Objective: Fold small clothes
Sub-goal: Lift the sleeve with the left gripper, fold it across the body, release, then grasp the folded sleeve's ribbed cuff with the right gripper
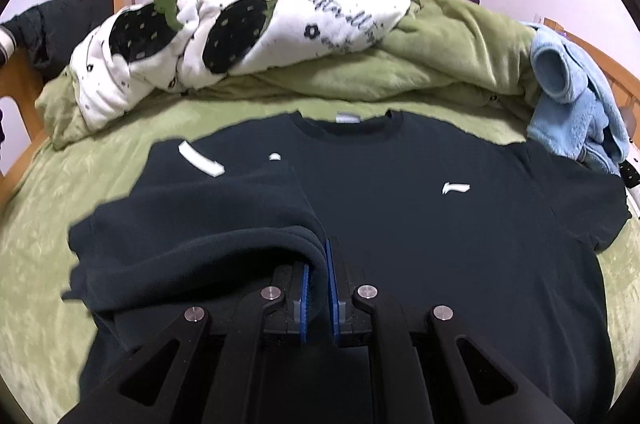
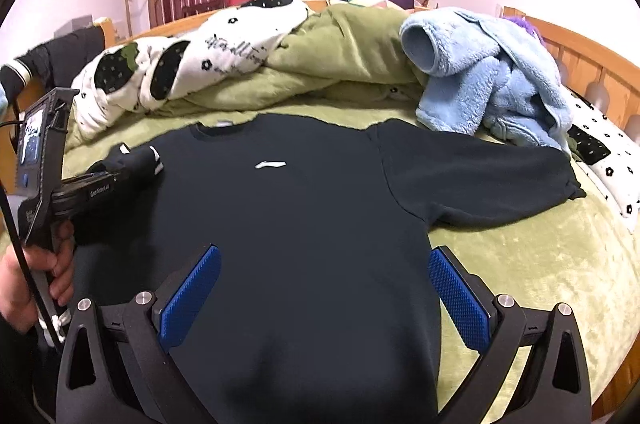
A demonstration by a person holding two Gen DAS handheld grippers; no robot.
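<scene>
**Left sleeve coming over the shirt**

Our left claw [image 1: 319,288] is clenched on the shirt's [image 1: 400,224] left sleeve [image 1: 200,224], lifted over the chest just ahead of it. Our right claw [image 2: 326,300] hangs released above the hem. Next, we judge, we lay the sleeve flat across the body, then take the right sleeve [image 2: 480,176]. Beyond it, the blue fleece [image 2: 492,76] crowds close; the duvet [image 2: 340,64] lies further back.

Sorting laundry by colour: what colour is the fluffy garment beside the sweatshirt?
Light blue; clearest in the right wrist view.
</scene>
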